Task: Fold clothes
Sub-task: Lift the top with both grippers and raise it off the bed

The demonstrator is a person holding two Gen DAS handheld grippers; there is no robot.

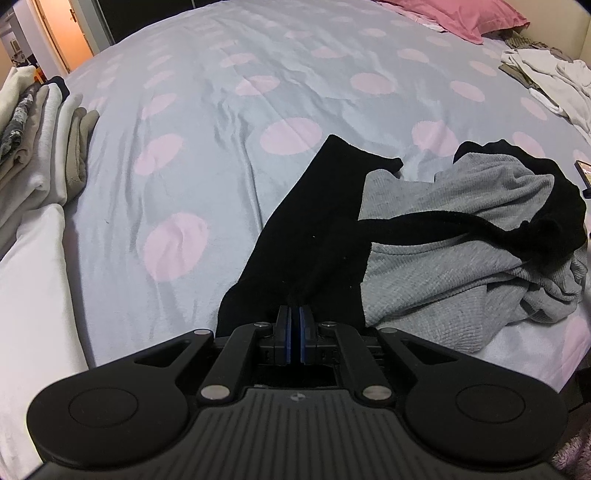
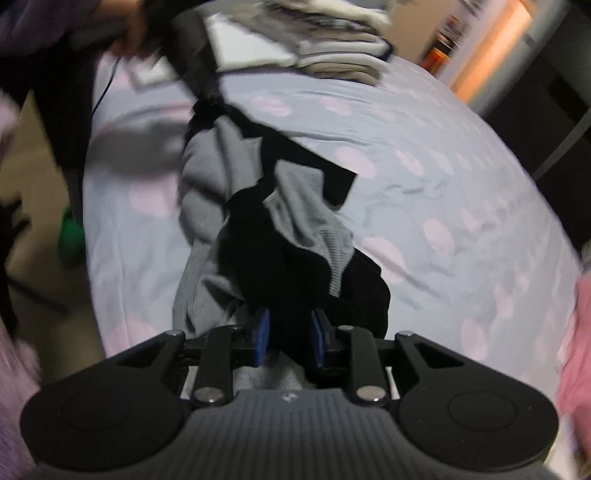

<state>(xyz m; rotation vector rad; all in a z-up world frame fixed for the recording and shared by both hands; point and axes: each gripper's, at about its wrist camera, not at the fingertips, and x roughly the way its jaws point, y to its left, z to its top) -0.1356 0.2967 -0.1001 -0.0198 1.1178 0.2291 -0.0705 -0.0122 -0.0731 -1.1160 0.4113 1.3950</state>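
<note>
A crumpled grey and black garment [image 1: 454, 251] lies on the right side of the bed. Its black part [image 1: 306, 229] stretches toward my left gripper [image 1: 294, 314], which is shut on the black fabric's near edge. In the blurred right wrist view the same garment [image 2: 295, 218] lies bunched in front of my right gripper [image 2: 290, 328]. Its blue pads [image 2: 263, 332] stand apart with black fabric between them, not pinched tight. The other end of the garment runs up to the left gripper [image 2: 192, 55] at the top left.
The bed cover [image 1: 221, 147] is pale blue with pink dots. A stack of folded clothes [image 1: 40, 140] sits at the left edge. Pale clothes [image 1: 546, 81] and a pink pillow [image 1: 461, 14] lie at the far right. A phone [image 1: 583, 171] lies at the right edge.
</note>
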